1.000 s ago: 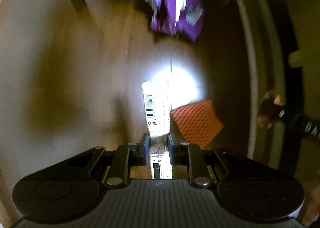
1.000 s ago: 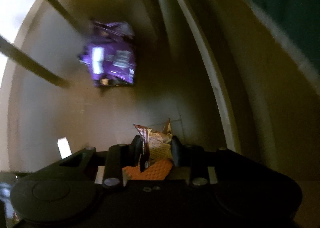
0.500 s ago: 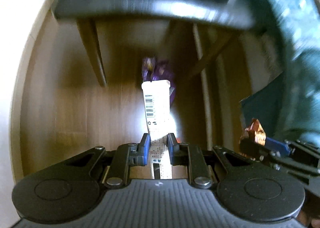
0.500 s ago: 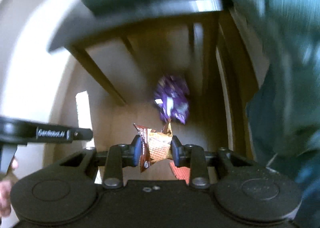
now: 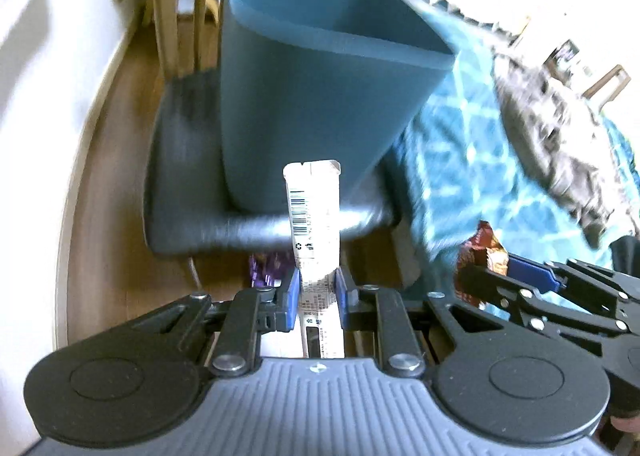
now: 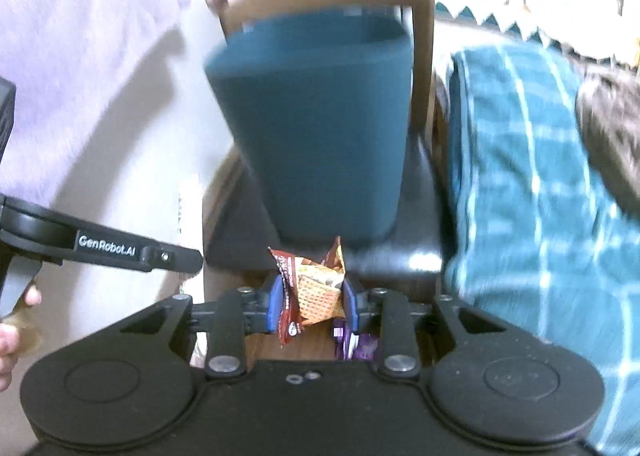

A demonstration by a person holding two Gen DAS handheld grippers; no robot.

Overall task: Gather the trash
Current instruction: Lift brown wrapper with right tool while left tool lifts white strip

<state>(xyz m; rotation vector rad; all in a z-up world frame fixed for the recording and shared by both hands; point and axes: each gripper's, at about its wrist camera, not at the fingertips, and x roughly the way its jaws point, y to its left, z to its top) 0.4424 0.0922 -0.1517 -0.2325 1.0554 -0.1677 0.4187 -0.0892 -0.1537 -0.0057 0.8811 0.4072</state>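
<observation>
A: What's at twelve o'clock?
B: A wooden chair with a dark seat.
A: And at three?
B: A teal patterned blanket beside it; wooden floor at nine

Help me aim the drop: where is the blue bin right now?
In both wrist views the blue bin stands on the dark chair seat, ahead of both loaded grippers, teal blanket to its right.
</observation>
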